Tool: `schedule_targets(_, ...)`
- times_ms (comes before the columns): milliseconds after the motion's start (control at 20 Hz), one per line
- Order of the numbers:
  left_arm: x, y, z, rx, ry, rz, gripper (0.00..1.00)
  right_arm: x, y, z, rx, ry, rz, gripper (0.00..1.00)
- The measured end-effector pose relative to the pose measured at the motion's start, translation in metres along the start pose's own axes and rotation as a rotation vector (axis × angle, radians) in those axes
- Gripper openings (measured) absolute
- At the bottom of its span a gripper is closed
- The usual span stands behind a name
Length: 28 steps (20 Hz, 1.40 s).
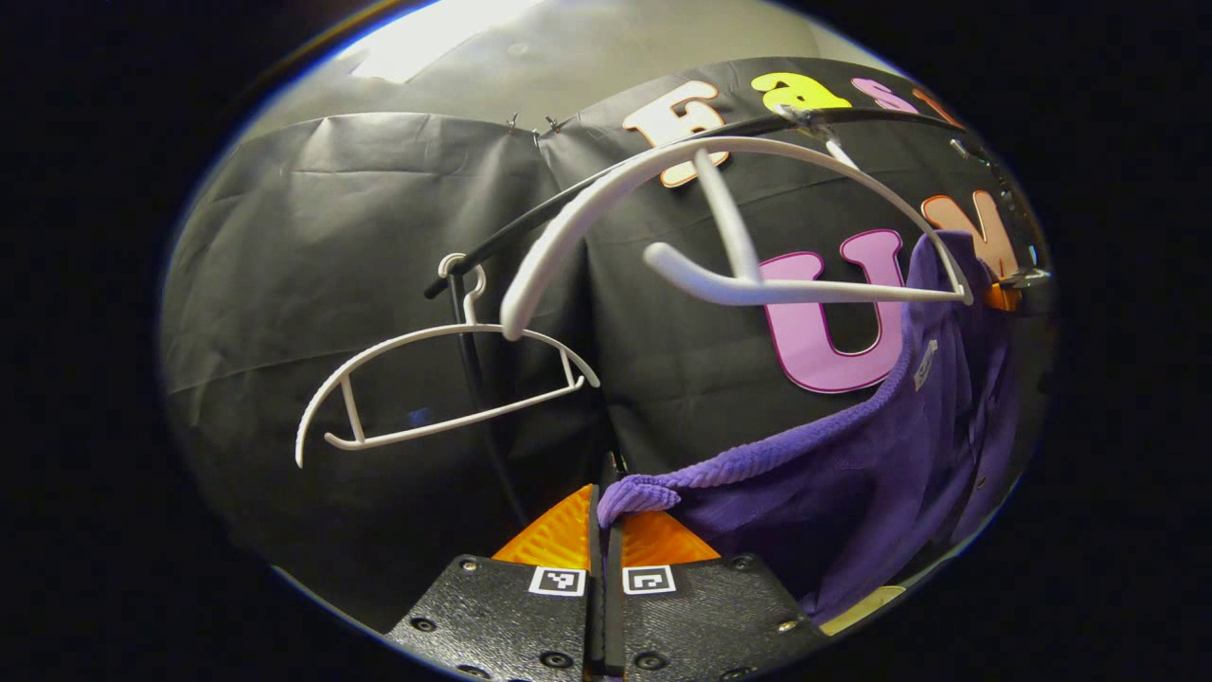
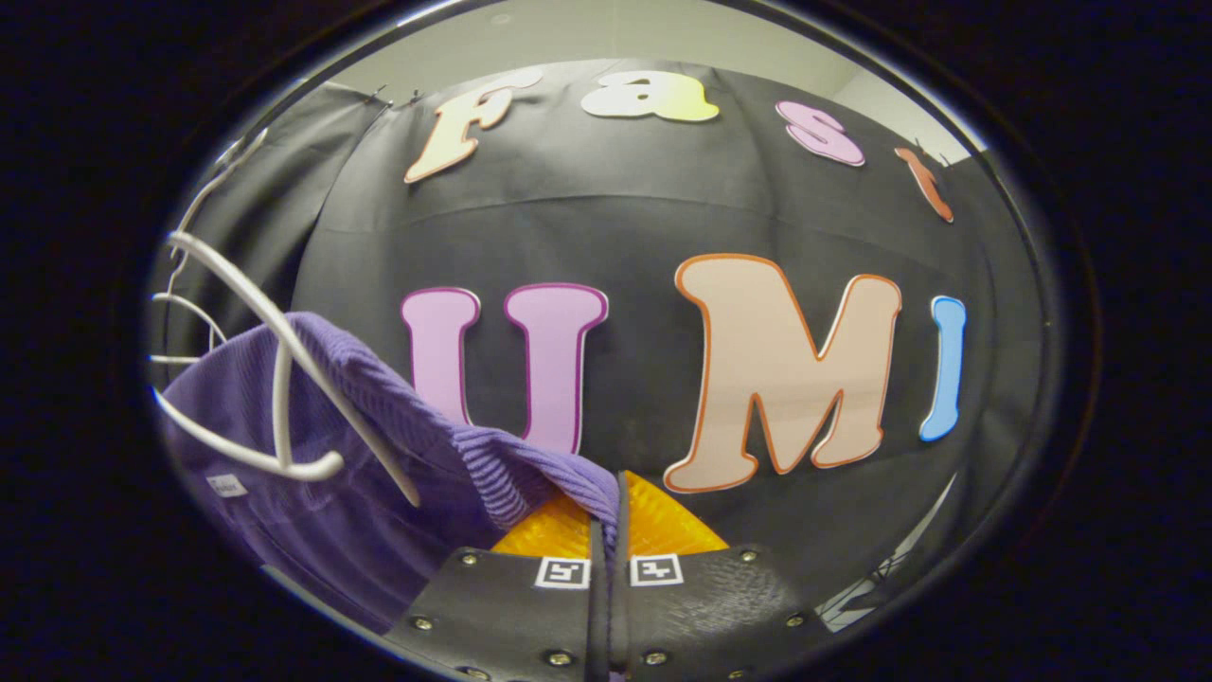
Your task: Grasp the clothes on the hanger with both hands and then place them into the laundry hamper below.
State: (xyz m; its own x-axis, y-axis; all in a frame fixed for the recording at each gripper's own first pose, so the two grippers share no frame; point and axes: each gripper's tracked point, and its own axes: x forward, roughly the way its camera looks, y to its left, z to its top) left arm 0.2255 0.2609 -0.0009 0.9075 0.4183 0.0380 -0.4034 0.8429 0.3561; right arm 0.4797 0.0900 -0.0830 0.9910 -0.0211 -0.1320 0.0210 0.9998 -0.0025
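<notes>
A purple ribbed garment (image 1: pixel 852 474) stretches from my left gripper (image 1: pixel 604 516) up to the right, where its far end is still draped over a white hanger (image 1: pixel 720 170). The left gripper's orange fingers (image 1: pixel 554 535) are shut on the garment's collar edge. In the right gripper view the same purple garment (image 2: pixel 331 474) hangs at the left, beside the white hanger (image 2: pixel 275 379). My right gripper (image 2: pixel 611 511) is shut on its ribbed edge, which runs down into the closed fingers (image 2: pixel 663 526).
A second, bare white hanger (image 1: pixel 436 384) hangs on the black rail (image 1: pixel 530 218) to the left in the left gripper view. The black cloth wall stands close behind everything. More bare white hangers (image 2: pixel 180 303) show at the far left of the right gripper view.
</notes>
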Motion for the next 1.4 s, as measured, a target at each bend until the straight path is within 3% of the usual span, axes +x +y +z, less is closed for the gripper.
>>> schedule_targets(700, -0.039, -0.105, -0.019, 0.037, 0.037, -0.233, 0.00, -0.059, 0.003, -0.083, -0.088, 0.153, 0.037, 0.01)
schedule_targets(1100, -0.040, -0.176, -0.042, 0.020, 0.088, -0.373, 0.00, -0.102, 0.058, -0.134, -0.139, 0.233, 0.213, 0.01)
schedule_targets(1400, -0.044, -0.237, -0.101, -0.062, 0.271, -0.496, 0.00, -0.131, 0.091, -0.214, -0.137, 0.411, 0.334, 0.01)
